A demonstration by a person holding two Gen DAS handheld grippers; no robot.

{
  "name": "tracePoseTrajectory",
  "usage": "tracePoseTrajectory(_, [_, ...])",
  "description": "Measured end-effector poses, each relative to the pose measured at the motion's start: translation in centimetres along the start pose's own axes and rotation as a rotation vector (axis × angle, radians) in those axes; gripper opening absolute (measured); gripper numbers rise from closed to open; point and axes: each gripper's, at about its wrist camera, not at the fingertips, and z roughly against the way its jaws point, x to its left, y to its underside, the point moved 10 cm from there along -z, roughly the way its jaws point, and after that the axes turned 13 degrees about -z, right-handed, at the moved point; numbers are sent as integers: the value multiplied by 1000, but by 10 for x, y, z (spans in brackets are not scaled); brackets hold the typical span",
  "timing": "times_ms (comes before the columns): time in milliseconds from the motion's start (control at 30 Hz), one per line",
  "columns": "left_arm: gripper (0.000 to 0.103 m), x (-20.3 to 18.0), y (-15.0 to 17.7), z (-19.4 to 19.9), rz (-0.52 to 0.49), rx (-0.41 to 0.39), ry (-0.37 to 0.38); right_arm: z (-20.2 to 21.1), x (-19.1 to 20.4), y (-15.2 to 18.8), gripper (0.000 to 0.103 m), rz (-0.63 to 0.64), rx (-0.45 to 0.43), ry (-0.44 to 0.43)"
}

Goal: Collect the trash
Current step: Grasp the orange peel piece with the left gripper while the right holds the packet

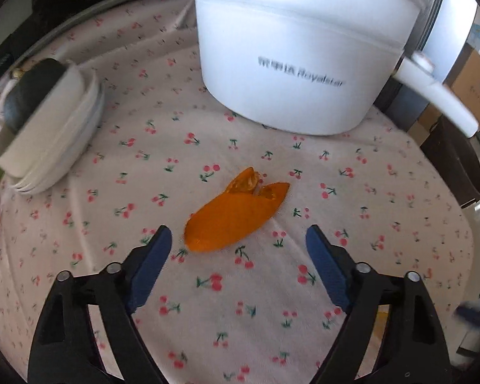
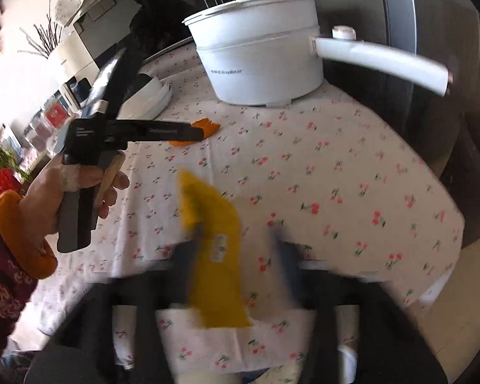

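An orange peel (image 1: 230, 219) lies on the cherry-print tablecloth (image 1: 352, 224). My left gripper (image 1: 238, 241) is open, its blue pads on either side of the peel's near end, just short of it. In the right wrist view the left gripper (image 2: 195, 132) reaches to the same peel (image 2: 206, 128). My right gripper (image 2: 233, 243) is blurred by motion; its fingers stand apart, and a yellow wrapper (image 2: 214, 249) lies between them near the left finger. I cannot tell whether it is gripped.
A white electric pot (image 1: 297, 51) with a long handle (image 2: 384, 60) stands at the back of the table. A white and black case (image 1: 48, 124) lies at the left. The table edge (image 2: 441, 275) drops off at the right.
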Motion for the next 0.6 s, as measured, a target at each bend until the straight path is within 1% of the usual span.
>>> tracePoseTrajectory(33, [66, 0, 3, -7, -7, 25, 3, -2, 0, 0, 73, 4, 2, -5])
tracePoseTrajectory(67, [64, 0, 6, -11, -19, 37, -11, -4, 1, 1, 73, 5, 13, -15])
tracePoseTrajectory(100, [59, 0, 6, -10, -39, 21, -30, -6, 2, 1, 74, 12, 20, -20])
tracePoseTrajectory(133, [49, -1, 7, -8, -39, 8, -24, -8, 6, 4, 77, 28, 27, -27])
tracePoseTrajectory(167, [39, 0, 9, -5, -29, -4, -24, -8, 8, 4, 77, 42, 25, -30])
tracePoseTrajectory(200, [26, 2, 11, -3, -19, -9, -20, -7, 10, 4, 77, 59, 24, -33])
tracePoseTrajectory(233, [22, 4, 15, 1, 5, -13, -3, -7, 15, 6, 78, 82, 26, -39])
tracePoseTrajectory(300, [20, 9, 23, 9, 29, -23, -11, -8, 23, 9, 78, 110, 31, -48])
tracePoseTrajectory(400, [18, 11, 43, 27, 67, -47, -6, -6, 41, 16, 82, 152, 41, -79])
tracePoseTrajectory(500, [18, 14, 66, 51, 119, -80, 11, -6, 55, 25, 85, 198, 55, -77])
tracePoseTrajectory(600, [18, 13, 96, 79, 159, -100, 15, -16, 58, 31, 85, 186, 92, -58])
